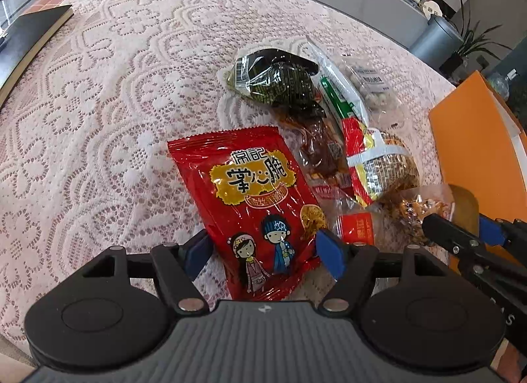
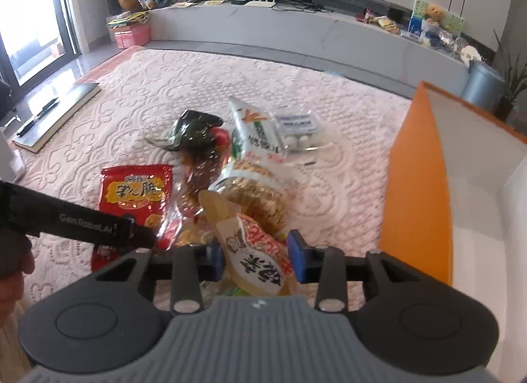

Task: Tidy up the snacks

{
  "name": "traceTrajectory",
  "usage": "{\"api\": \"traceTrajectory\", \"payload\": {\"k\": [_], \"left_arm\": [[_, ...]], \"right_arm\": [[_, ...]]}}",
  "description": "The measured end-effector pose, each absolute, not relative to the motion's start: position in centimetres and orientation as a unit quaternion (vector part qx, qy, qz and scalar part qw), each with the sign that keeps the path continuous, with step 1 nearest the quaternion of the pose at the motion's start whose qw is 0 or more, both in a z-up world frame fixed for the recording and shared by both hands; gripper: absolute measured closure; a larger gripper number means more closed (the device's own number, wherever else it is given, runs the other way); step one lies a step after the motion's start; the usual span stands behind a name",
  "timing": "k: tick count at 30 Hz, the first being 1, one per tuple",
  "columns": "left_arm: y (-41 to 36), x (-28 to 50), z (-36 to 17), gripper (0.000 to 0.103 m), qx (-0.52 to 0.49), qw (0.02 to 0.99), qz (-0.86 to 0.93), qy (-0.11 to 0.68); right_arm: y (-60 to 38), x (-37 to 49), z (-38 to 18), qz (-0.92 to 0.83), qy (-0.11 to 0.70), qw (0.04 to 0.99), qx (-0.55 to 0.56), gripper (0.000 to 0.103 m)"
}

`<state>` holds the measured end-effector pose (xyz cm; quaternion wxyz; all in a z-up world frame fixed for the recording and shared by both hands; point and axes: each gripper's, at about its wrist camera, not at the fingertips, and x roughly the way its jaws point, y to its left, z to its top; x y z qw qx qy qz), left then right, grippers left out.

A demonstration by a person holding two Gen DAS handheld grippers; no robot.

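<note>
A red snack packet (image 1: pixel 253 205) with cartoon children lies on the lace tablecloth; my left gripper (image 1: pixel 263 253) is open, its blue pads on either side of the packet's near end. The packet also shows in the right wrist view (image 2: pixel 135 195). My right gripper (image 2: pixel 257 259) is shut on a yellow-and-white snack packet (image 2: pixel 253 251) and holds it above the pile. The pile holds a dark green packet (image 1: pixel 276 80), a green-and-white packet (image 1: pixel 336 93), a brown packet (image 1: pixel 319 149) and a round cracker pack (image 1: pixel 385 165).
An open orange box (image 2: pixel 418 185) with a white inside stands at the right, also seen in the left wrist view (image 1: pixel 477 146). A clear bag of white candies (image 2: pixel 299 132) lies behind the pile. A dark book (image 2: pixel 56 116) lies at the far left.
</note>
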<state>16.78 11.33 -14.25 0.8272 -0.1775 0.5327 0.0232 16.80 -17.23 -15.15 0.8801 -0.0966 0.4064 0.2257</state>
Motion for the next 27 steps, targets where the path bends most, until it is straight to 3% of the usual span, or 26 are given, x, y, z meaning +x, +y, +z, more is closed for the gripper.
{"api": "traceTrajectory", "payload": {"k": [10, 15, 16, 18, 19, 22, 27], "left_arm": [[11.5, 17.5, -14.9, 0.014, -0.187, 0.84, 0.036, 0.509], [12.1, 17.3, -14.6, 0.036, -0.2, 0.84, 0.036, 0.502], [12.3, 17.1, -14.4, 0.044, -0.206, 0.843, 0.038, 0.496], [12.5, 16.7, -13.6, 0.048, -0.208, 0.848, 0.038, 0.486], [12.5, 16.6, -13.3, 0.066, -0.203, 0.852, 0.04, 0.481], [12.2, 16.0, -11.9, 0.075, -0.191, 0.863, 0.03, 0.467], [10.9, 15.5, -9.8, 0.077, -0.135, 0.884, 0.022, 0.446]], "right_arm": [[-16.9, 18.6, -16.6, 0.222, 0.429, 0.871, -0.089, 0.065], [-17.1, 18.7, -16.6, 0.221, 0.43, 0.871, -0.08, 0.069], [-17.2, 18.7, -16.4, 0.221, 0.429, 0.872, -0.079, 0.071], [-17.5, 18.6, -16.1, 0.221, 0.427, 0.874, -0.071, 0.076], [-17.7, 18.6, -15.9, 0.219, 0.427, 0.875, -0.067, 0.076], [-18.2, 18.6, -15.4, 0.223, 0.426, 0.876, -0.049, 0.077], [-18.8, 18.4, -14.4, 0.226, 0.416, 0.88, -0.03, 0.078]]}}
